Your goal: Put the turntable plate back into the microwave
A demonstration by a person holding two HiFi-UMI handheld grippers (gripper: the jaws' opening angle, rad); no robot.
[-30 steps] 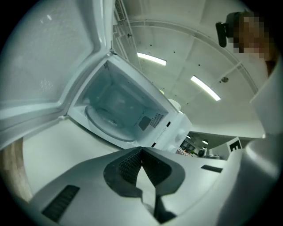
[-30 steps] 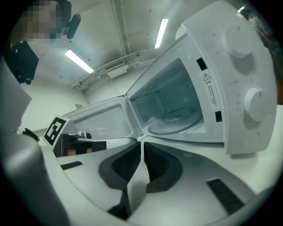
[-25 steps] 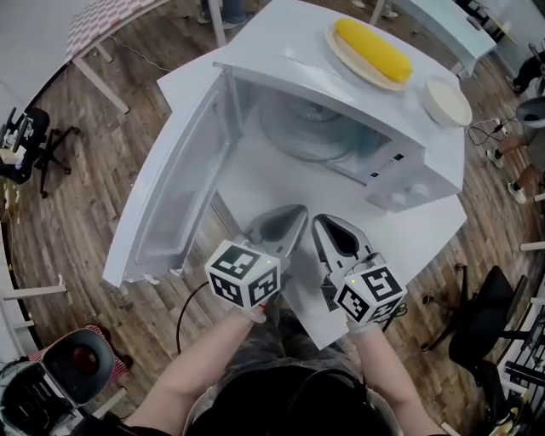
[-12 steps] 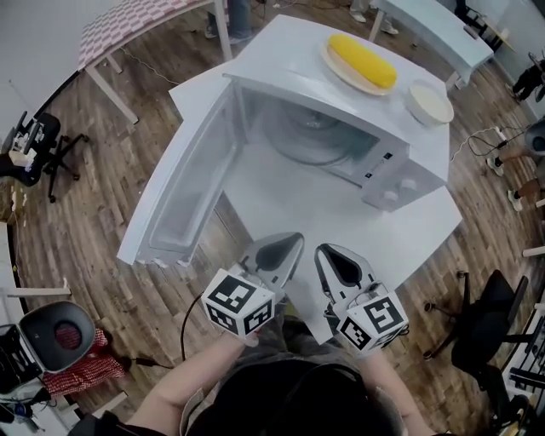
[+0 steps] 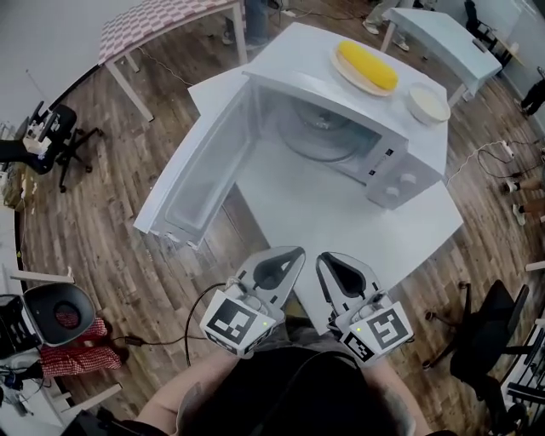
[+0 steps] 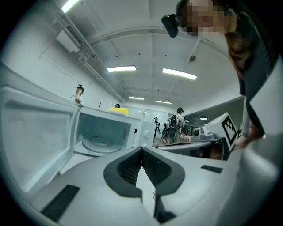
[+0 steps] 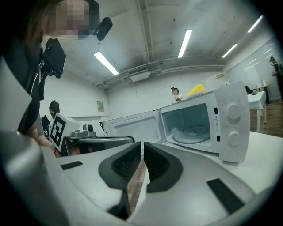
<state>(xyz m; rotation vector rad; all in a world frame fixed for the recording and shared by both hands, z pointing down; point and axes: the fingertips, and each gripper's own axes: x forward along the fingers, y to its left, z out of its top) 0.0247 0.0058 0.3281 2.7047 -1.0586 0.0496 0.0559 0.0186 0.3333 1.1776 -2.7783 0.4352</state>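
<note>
The white microwave (image 5: 400, 174) stands on a white table (image 5: 341, 221) with its door (image 5: 200, 170) swung wide to the left. The glass turntable plate (image 5: 319, 136) lies flat inside the cavity; it also shows in the left gripper view as the plate (image 6: 99, 142) and in the right gripper view as the plate (image 7: 194, 132). My left gripper (image 5: 292, 254) and right gripper (image 5: 328, 259) hover side by side at the table's near edge, well short of the microwave. Both point at it roughly level. Each has its jaws together with nothing between them.
A dish with a yellow corn cob (image 5: 368, 66) and a white bowl (image 5: 427, 104) sit on top of the microwave. A black office chair (image 5: 490, 332) stands at the right, a checkered table (image 5: 162, 17) at the back left. People (image 6: 177, 123) stand far behind.
Both grippers have drawn back from the microwave toward the person and risen. The microwave, its door and the plate inside have stayed put.
</note>
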